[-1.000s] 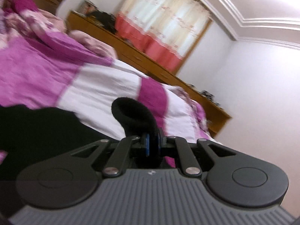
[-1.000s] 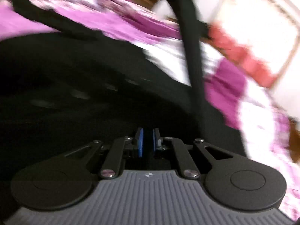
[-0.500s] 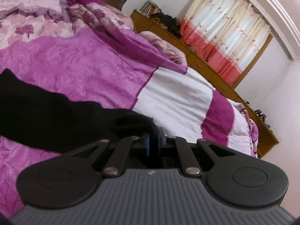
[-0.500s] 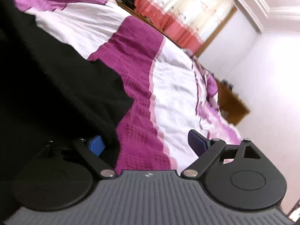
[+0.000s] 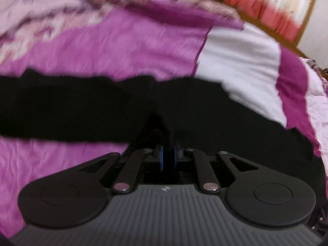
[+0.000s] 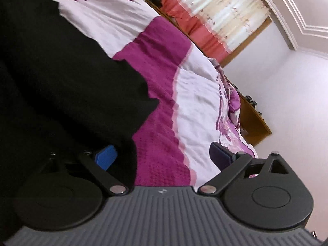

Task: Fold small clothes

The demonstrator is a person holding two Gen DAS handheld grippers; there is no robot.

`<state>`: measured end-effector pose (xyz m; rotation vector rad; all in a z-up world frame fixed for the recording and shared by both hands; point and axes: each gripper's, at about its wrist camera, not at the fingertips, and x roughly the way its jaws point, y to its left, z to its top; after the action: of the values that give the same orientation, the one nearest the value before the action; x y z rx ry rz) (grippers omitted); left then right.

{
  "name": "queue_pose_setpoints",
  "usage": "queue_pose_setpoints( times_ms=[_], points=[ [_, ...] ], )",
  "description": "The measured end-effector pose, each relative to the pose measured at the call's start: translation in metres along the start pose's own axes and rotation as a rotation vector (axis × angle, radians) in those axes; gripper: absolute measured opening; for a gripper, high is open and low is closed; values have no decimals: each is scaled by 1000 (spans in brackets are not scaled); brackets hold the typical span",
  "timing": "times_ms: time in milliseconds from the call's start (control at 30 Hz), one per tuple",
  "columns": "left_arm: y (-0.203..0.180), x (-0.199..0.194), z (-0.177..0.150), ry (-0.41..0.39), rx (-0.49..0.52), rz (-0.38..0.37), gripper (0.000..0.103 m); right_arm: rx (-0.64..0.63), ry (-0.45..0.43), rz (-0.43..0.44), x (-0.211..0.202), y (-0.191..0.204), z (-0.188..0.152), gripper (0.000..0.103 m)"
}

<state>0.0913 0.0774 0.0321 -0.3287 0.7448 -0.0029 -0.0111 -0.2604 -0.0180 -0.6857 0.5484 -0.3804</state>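
A black garment (image 5: 82, 106) lies stretched across the purple and white bedspread (image 5: 127, 41). My left gripper (image 5: 168, 156) points down at it and pinches a raised fold of the black cloth between its blue pads; its jaws are opening slightly. In the right wrist view the same black garment (image 6: 61, 82) fills the left side. My right gripper (image 6: 164, 155) is open wide and its jaws are still opening. Only bedspread (image 6: 164, 143) shows between them, and the cloth's edge hangs just beside the left pad (image 6: 106, 156).
Floral pillows and bunched bedding (image 5: 30, 10) lie at the head of the bed. A low wooden cabinet (image 6: 254, 123) runs along the far side under red and white curtains (image 6: 215, 16). A pale wall (image 6: 287, 102) stands to the right.
The left gripper tipped downward and sank toward the bed, still pinching the black fold. The right gripper let go of the garment, opened wide, and swung away to the right.
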Motion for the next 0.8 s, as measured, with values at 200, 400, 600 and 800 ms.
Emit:
queue_pose_setpoints(
  times_ms=[200,400,600,800],
  points=[
    [7,-18,-2,-10,-35,89,21,-6,-34,111,-28,1,8,100],
    [31,-25,33,-64,-137,69,21,-63,-214,149,-75,8,14,103],
    [63,32,59,202,-336,-244,34,-36,-216,173,-75,16,14,103],
    [40,39,54,158,-292,-299,49,-219,-294,42,-72,41,-1,103]
  ],
)
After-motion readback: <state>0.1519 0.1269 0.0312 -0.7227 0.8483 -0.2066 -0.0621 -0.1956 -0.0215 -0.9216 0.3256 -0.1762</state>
